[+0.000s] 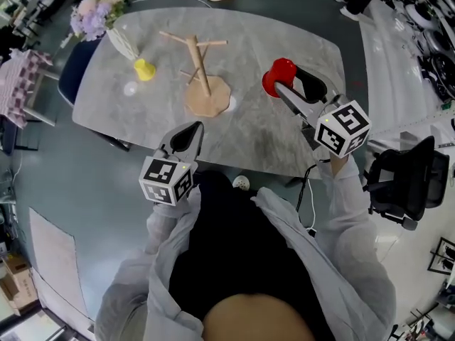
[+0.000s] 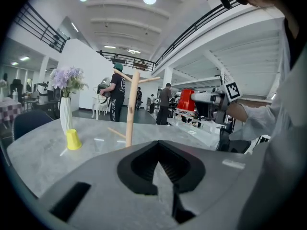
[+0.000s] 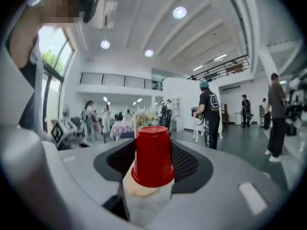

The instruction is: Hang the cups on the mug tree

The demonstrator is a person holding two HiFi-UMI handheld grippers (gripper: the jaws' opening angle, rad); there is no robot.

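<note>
**Q:** Between the right gripper's point(image 1: 286, 89) jaws, what is shown?
**A:** A red cup point(image 3: 152, 155), upside down, clamped with the jaws partly spread and held over the right side of the table point(image 1: 284, 144).
**Q:** And the left gripper point(image 1: 190, 131)?
**A:** Jaws together, nothing between them, above the near table edge before the mug tree point(image 1: 201, 69).
**Q:** Farther out?
**A:** The tree stands upright left of the red cup. A yellow cup point(image 1: 144, 69) sits inverted beyond it, beside a flower vase point(image 1: 119, 41).

A white vase point(image 1: 122, 42) of pale flowers point(image 1: 98, 11) stands on the marble table point(image 1: 270, 137), a black chair point(image 1: 405, 183) nearby.
</note>
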